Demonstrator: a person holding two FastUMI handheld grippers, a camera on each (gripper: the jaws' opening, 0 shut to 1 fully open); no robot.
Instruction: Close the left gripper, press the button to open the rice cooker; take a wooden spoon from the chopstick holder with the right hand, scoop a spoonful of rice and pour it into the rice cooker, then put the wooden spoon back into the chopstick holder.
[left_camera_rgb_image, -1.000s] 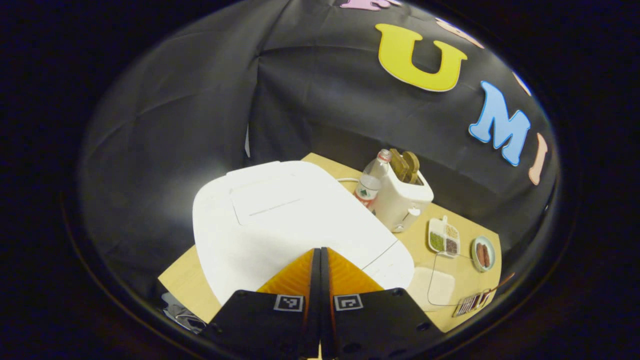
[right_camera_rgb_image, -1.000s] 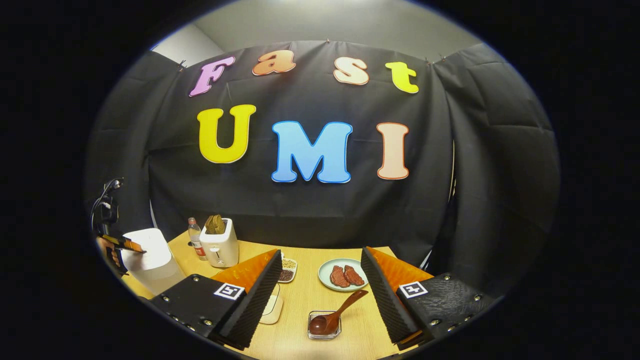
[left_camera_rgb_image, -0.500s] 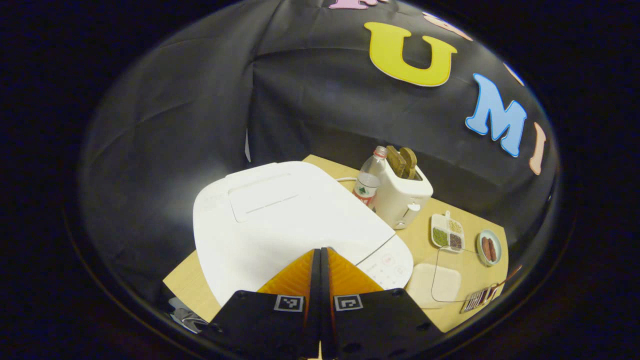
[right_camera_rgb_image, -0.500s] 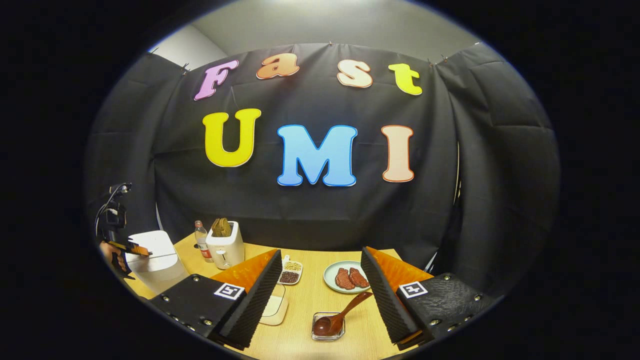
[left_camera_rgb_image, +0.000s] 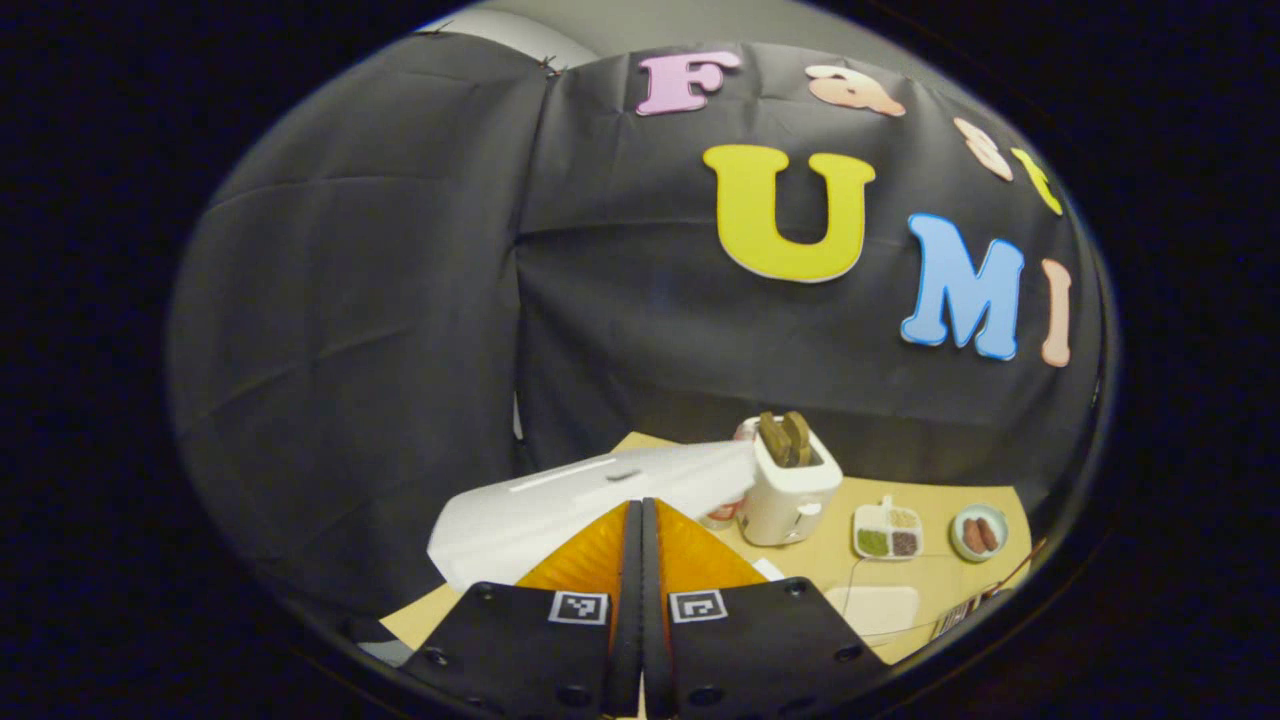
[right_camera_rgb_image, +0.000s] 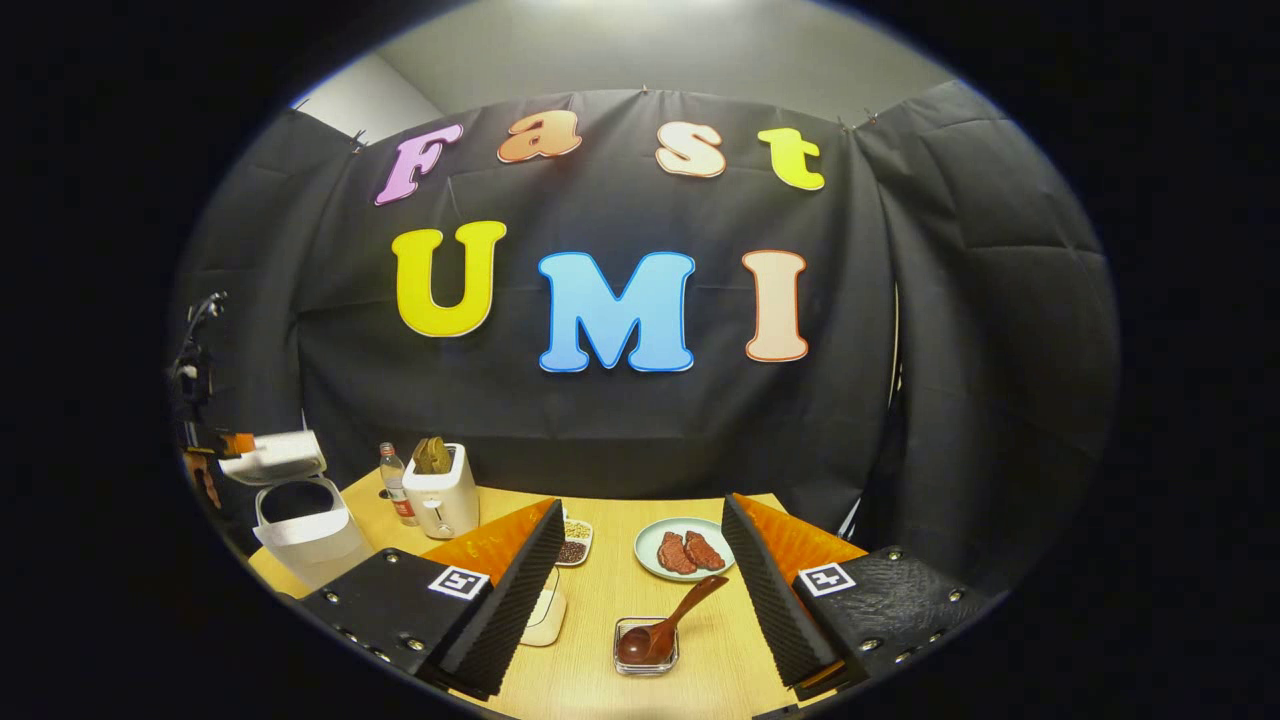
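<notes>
in the left gripper view the left gripper (left_camera_rgb_image: 641, 600) sits at the bottom centre of the frame with its two fingers pressed flat together, nothing between them. just above the fingertips the rice cooker's lid (left_camera_rgb_image: 590, 495) is raised and tilted, its white slab stretching from lower left toward the centre. to its right stands a white toaster (left_camera_rgb_image: 790, 490) with two brown slices poking out of the top, and further right on the wooden table (left_camera_rgb_image: 935, 585) lie a divided dish of grains (left_camera_rgb_image: 887, 530) and a small plate (left_camera_rgb_image: 978, 532). over in the right gripper view, the rice cooker (right_camera_rgb_image: 300, 525) shows at the lower left with its lid (right_camera_rgb_image: 272, 456) up and the dark pot opening visible beneath it; the left gripper (right_camera_rgb_image: 232, 443) is small there, at the lid's left edge. the right gripper (right_camera_rgb_image: 640, 590) fills the bottom of the frame, fingers spread wide apart, holding nothing. between those fingers, low in the frame, the wooden spoon (right_camera_rgb_image: 665, 625) rests bowl-down in a small clear container (right_camera_rgb_image: 646, 647), handle leaning up to the right. behind it is a pale plate with meat pieces (right_camera_rgb_image: 682, 548), and a bottle (right_camera_rgb_image: 393, 483) stands just left of the toaster (right_camera_rgb_image: 441, 490).
</notes>
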